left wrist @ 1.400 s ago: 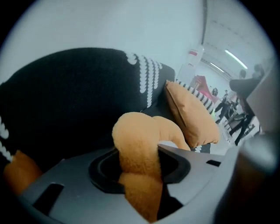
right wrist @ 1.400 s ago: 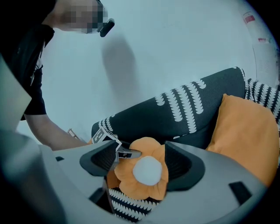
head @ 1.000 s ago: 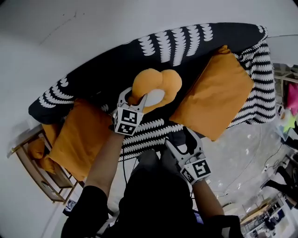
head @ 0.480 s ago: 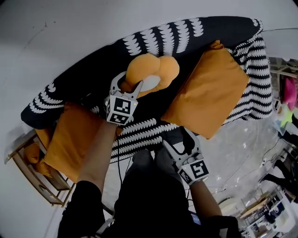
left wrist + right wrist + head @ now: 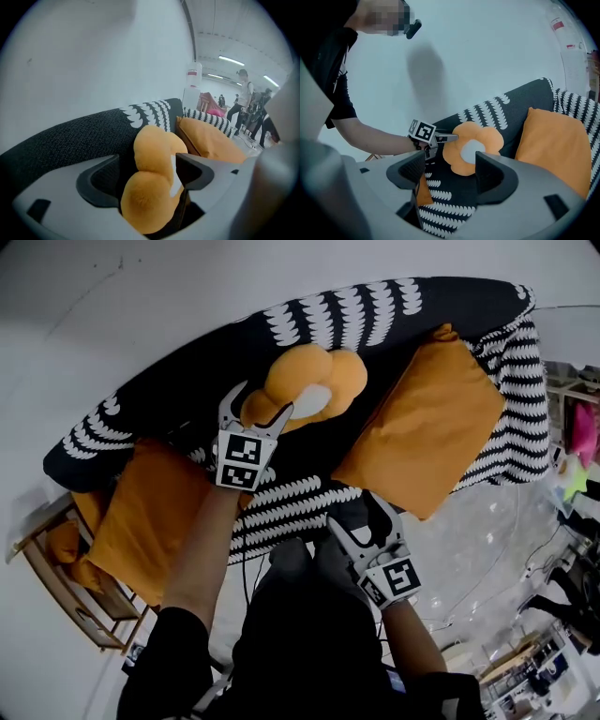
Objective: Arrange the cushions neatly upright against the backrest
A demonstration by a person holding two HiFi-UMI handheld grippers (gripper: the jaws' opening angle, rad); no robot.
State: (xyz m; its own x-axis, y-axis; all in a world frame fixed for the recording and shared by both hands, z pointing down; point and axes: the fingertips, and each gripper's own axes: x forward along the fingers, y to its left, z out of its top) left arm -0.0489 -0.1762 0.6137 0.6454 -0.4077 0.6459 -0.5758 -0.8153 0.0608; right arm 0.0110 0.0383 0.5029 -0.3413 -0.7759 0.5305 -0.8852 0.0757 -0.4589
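Observation:
An orange flower-shaped cushion (image 5: 305, 385) with a white centre leans against the dark patterned backrest (image 5: 375, 310) at the sofa's middle. My left gripper (image 5: 260, 401) is at its left lobes with its jaws opening. The cushion (image 5: 152, 187) still sits between them, but the left pad stands off it. A square orange cushion (image 5: 427, 432) leans at the sofa's right end, and another (image 5: 150, 512) lies at the left end. My right gripper (image 5: 359, 518) hangs open and empty in front of the seat's edge, and its own view looks at the flower cushion (image 5: 471, 147).
A black-and-white striped throw (image 5: 520, 418) covers the sofa's right arm. A wooden side table (image 5: 66, 568) stands by the left end. The white wall (image 5: 141, 296) rises right behind the backrest. People (image 5: 243, 93) stand far off in the room.
My left gripper's jaws have spread wider around the flower cushion, which now rests higher against the backrest. My right gripper has stayed where it was.

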